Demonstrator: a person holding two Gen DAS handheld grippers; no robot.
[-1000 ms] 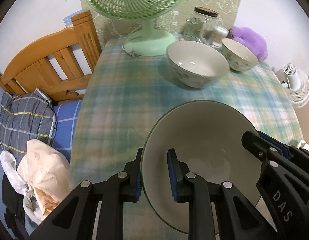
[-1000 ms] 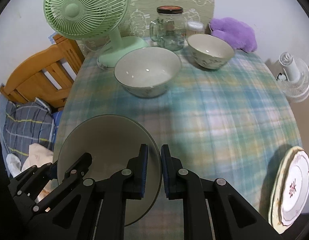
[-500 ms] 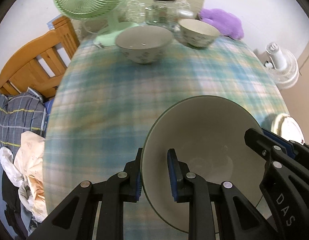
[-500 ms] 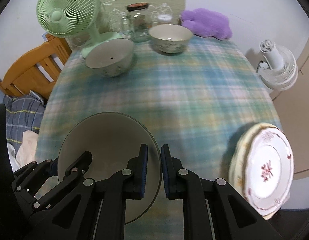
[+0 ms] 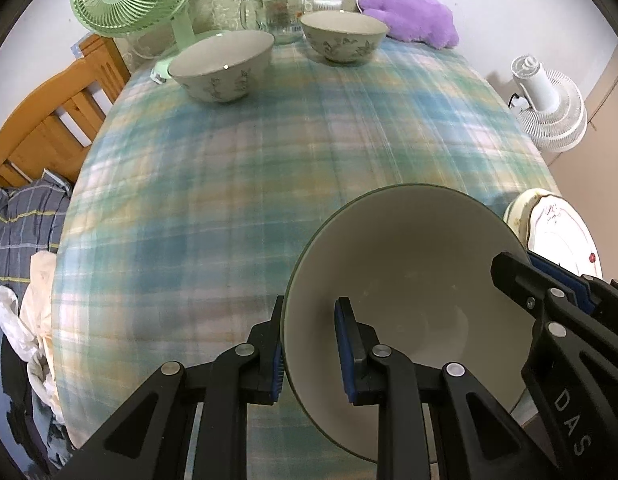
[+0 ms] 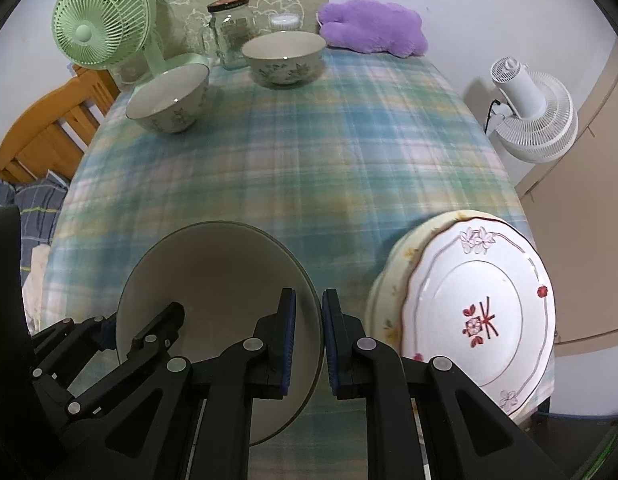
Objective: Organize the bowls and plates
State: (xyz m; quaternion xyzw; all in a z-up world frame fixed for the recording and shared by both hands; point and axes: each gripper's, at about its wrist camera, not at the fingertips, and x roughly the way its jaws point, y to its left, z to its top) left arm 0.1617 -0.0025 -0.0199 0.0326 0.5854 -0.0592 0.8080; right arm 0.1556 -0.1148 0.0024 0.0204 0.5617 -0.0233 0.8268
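Though clamped by both claws, bowl (image 5: 405, 264) empty.

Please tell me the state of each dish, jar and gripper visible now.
held bowl: gripped at opposite rims, empty
left gripper: shut on rim
right gripper: shut on rim
two far bowls: upright, empty
plates: stacked
glass jar: lidded

Glossy ceramic bowl (image 5: 409, 264), soft plaid cloth tablecloth (image 5: 269, 168), clear glass jar (image 5: 276, 4), varnished wood headboard (image 5: 49, 128)
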